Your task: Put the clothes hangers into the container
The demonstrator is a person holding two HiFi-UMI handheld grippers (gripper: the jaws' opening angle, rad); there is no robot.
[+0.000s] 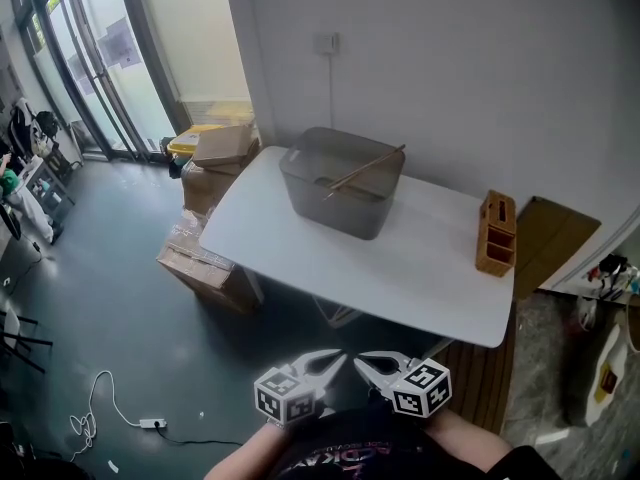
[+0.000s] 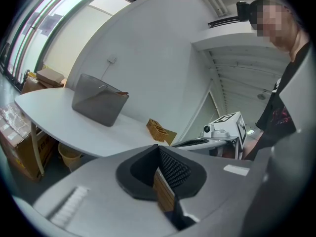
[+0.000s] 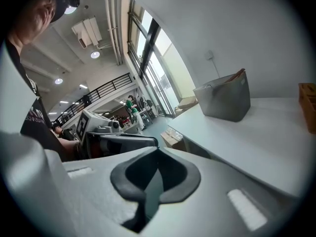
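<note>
A grey translucent container (image 1: 340, 183) stands at the back of the white table (image 1: 300, 243). One wooden clothes hanger (image 1: 365, 171) leans inside it, its end poking above the rim. Both grippers hang low near my body, off the table's front edge, tips almost touching. My left gripper (image 1: 337, 354) is shut, with no hanger in it. My right gripper (image 1: 359, 361) is shut and empty. In the left gripper view the left gripper (image 2: 160, 174) points toward the container (image 2: 98, 102). The right gripper (image 3: 155, 174) also faces the container (image 3: 224, 100).
A wooden slatted organiser box (image 1: 497, 233) stands at the table's right end. Cardboard boxes (image 1: 215, 163) are stacked left of the table, and another one (image 1: 205, 263) lies under its left corner. A power strip with a white cable (image 1: 150, 423) lies on the floor.
</note>
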